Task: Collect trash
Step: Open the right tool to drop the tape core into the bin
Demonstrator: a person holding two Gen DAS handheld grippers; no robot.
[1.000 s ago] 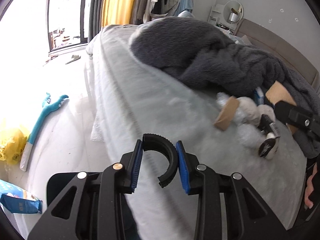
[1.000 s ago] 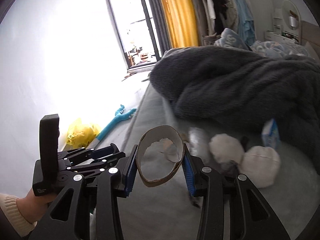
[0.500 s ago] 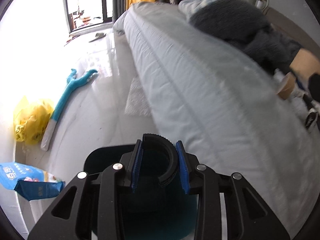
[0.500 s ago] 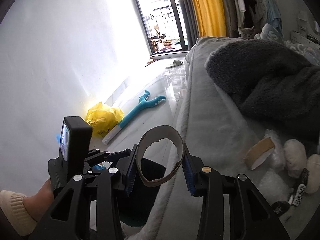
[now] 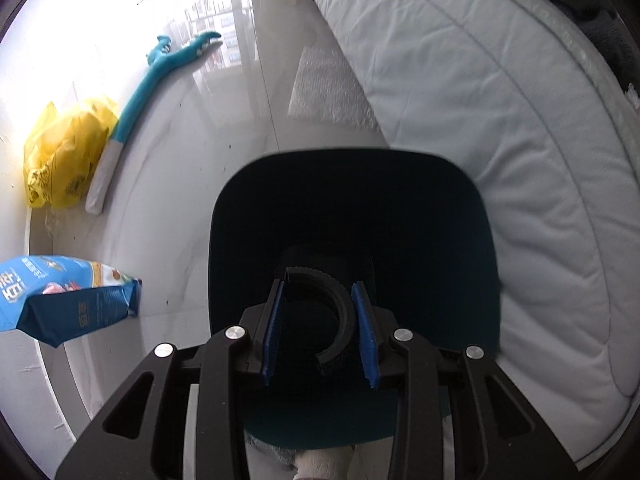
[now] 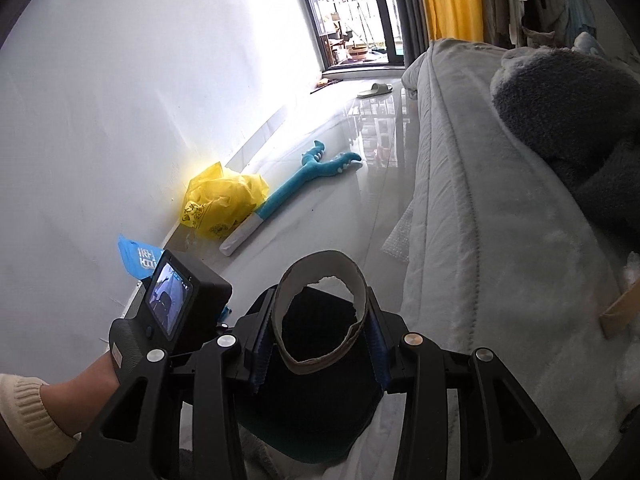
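My left gripper (image 5: 320, 332) is shut on a black curved plastic ring piece (image 5: 340, 312) and holds it directly over the open dark teal trash bin (image 5: 352, 184) on the floor beside the bed. My right gripper (image 6: 320, 340) is shut on a torn brown cardboard tape ring (image 6: 320, 312) and holds it above the same bin (image 6: 320, 436). The left gripper's body with its small screen (image 6: 172, 300) shows to the left in the right wrist view. A cardboard scrap (image 6: 620, 312) lies on the bed at the right edge.
The bed's white mattress (image 5: 500, 120) runs along the right of the bin, with a grey blanket (image 6: 568, 96) on it. On the floor lie a yellow plastic bag (image 5: 64, 156), a teal toy stick (image 5: 152, 88), a blue snack bag (image 5: 60, 300) and bubble wrap (image 5: 328, 88).
Both grippers swung left off the bed and down toward the floor. The left one now hangs over the bin's opening with the black piece; the right one followed with the cardboard ring.
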